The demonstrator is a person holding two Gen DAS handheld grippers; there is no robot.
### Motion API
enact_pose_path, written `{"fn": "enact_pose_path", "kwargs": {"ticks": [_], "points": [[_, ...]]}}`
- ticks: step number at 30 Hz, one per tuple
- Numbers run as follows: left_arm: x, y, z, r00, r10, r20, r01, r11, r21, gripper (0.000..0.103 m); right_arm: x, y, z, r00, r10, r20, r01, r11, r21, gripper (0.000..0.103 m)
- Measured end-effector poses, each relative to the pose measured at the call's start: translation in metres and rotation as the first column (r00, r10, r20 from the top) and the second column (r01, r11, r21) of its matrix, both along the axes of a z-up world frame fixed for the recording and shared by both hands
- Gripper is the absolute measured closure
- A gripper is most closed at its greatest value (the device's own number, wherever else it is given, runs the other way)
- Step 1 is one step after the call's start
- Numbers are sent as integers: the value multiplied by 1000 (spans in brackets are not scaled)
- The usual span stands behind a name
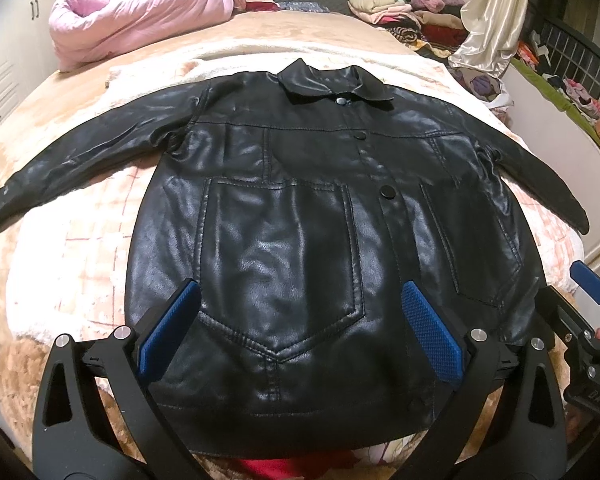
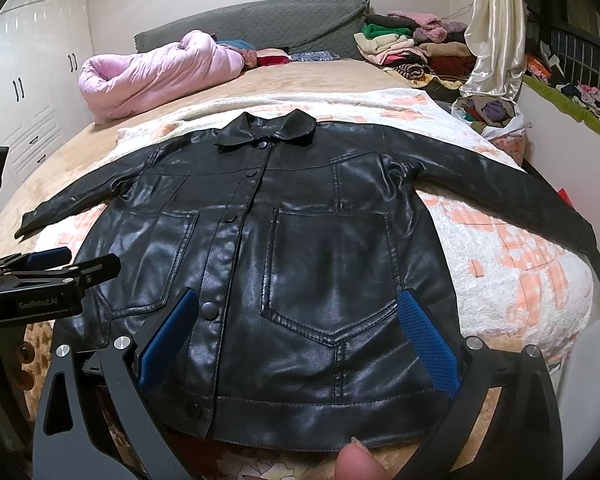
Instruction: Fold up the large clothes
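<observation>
A black leather jacket (image 1: 292,216) lies flat and buttoned on the bed, front up, collar at the far end, both sleeves spread out sideways. It also shows in the right wrist view (image 2: 300,248). My left gripper (image 1: 300,316) is open and empty, hovering over the jacket's lower left pocket near the hem. My right gripper (image 2: 300,328) is open and empty, hovering over the lower right pocket near the hem. The right gripper also shows at the right edge of the left wrist view (image 1: 592,320). The left gripper shows at the left edge of the right wrist view (image 2: 48,276).
The jacket rests on a white and peach blanket (image 1: 80,240) over a tan bedspread (image 2: 260,80). A rolled pink quilt (image 1: 140,20) lies at the far left. Stacks of folded clothes (image 1: 400,8) sit at the far right by a cream curtain (image 2: 496,32). White wardrobes (image 2: 32,80) stand left.
</observation>
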State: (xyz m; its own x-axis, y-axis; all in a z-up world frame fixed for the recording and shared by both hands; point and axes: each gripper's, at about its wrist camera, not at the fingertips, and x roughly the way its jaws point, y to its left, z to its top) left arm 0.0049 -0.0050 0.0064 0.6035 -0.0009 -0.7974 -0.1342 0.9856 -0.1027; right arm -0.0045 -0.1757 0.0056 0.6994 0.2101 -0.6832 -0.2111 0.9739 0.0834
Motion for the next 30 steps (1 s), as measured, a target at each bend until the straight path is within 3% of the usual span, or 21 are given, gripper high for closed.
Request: {"fn": "enact_pose_path", "kwargs": {"ticks": [30], "points": [[96,11,32,1000,13,18,-13,1000,-3,9,99,-15,39,1000,-27,-4,27,993,114,4]]}}
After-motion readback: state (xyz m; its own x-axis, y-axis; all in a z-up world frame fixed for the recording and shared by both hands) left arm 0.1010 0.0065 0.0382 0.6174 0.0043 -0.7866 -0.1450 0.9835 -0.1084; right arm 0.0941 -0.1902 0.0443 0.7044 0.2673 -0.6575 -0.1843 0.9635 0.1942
